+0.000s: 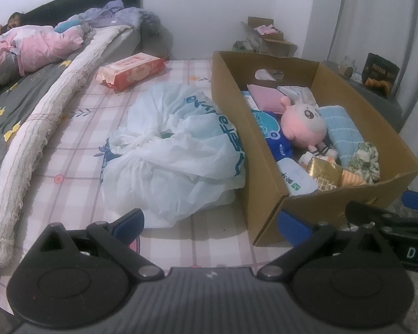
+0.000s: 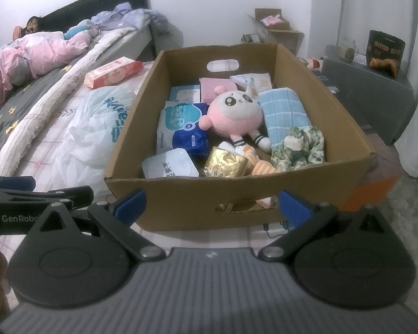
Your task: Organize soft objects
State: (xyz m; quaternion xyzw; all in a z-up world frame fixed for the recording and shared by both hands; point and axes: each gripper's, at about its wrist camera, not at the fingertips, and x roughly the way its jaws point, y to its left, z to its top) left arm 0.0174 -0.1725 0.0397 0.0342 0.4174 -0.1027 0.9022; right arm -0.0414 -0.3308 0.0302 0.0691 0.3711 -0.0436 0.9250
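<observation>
- Left gripper (image 1: 210,225) is hovering low over the checked bedsheet (image 1: 78,128), fingers spread wide, gripping nothing; it is pointing between the white plastic bag (image 1: 175,150) and the near-left corner of the cardboard box (image 1: 267,183).
- Right gripper (image 2: 213,204) is hanging just in front of the box's near wall, fingers likewise spread and empty, lined up with the near handle cutout (image 2: 237,206).
- Both are sitting on the near side, probably staged for the next pick or for grabbing the box.
- Cardboard box is sitting on the bed's right side, already holding most of the soft things: pink plush doll (image 2: 235,114) lying in the middle, folded blue towel (image 2: 284,114) to its right, green floral scrunchie (image 2: 301,147) near right, pink cloth (image 2: 217,87) far, blue wipes pack (image 2: 184,125) left, gold packet (image 2: 225,164) and white pack (image 2: 170,167) near.
- Plastic bag is lying crumpled just left of the box, touching its wall, likely the next item.
- Red tissue pack (image 1: 131,69) is lying far left on the sheet, well apart from the box, not yet sorted.
- Rolled quilt edge (image 1: 41,136) is running along the left.
</observation>
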